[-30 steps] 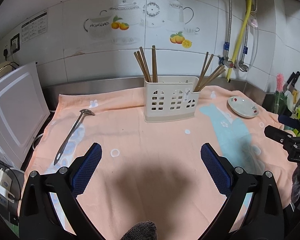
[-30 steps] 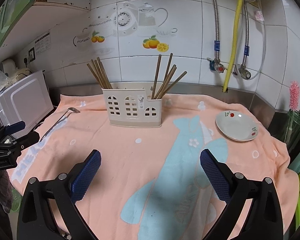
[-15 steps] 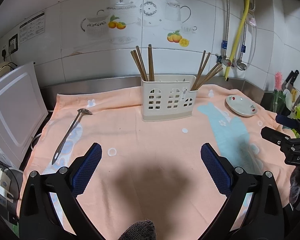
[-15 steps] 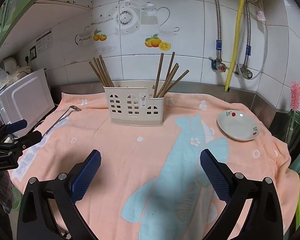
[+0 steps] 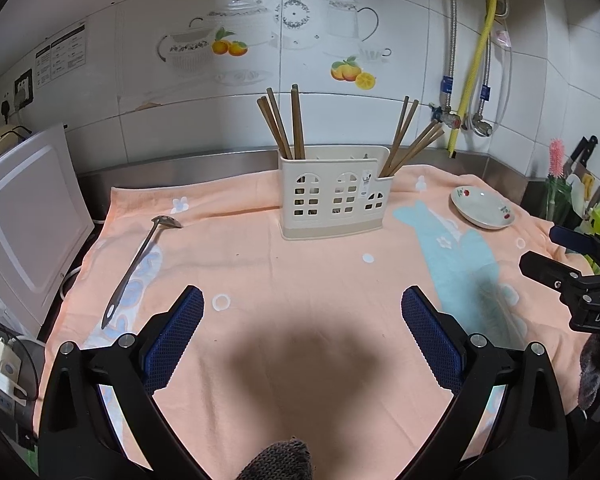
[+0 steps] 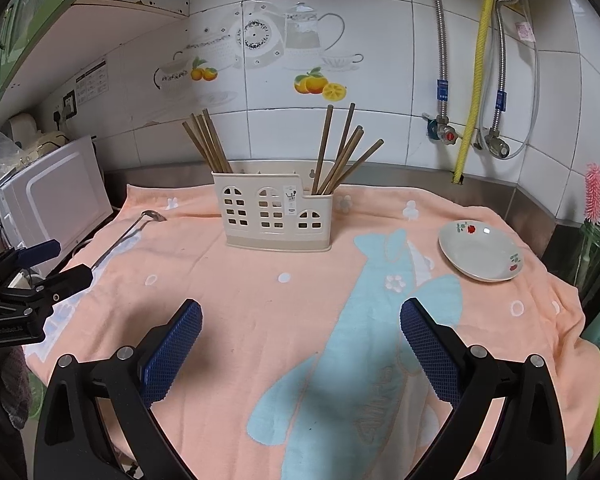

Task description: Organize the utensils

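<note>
Both the left gripper point(image 5: 302, 328) and right gripper point(image 6: 300, 332) are held wide apart, empty. The thin spoon point(image 5: 140, 256), left of the holder point(image 5: 334, 196), could be dropped if pinched badly.

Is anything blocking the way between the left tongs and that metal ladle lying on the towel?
Nothing visible does. The left tongs hang open above bare towel, and the ladle lies flat ahead to their left, apart from the utensil holder.
</note>
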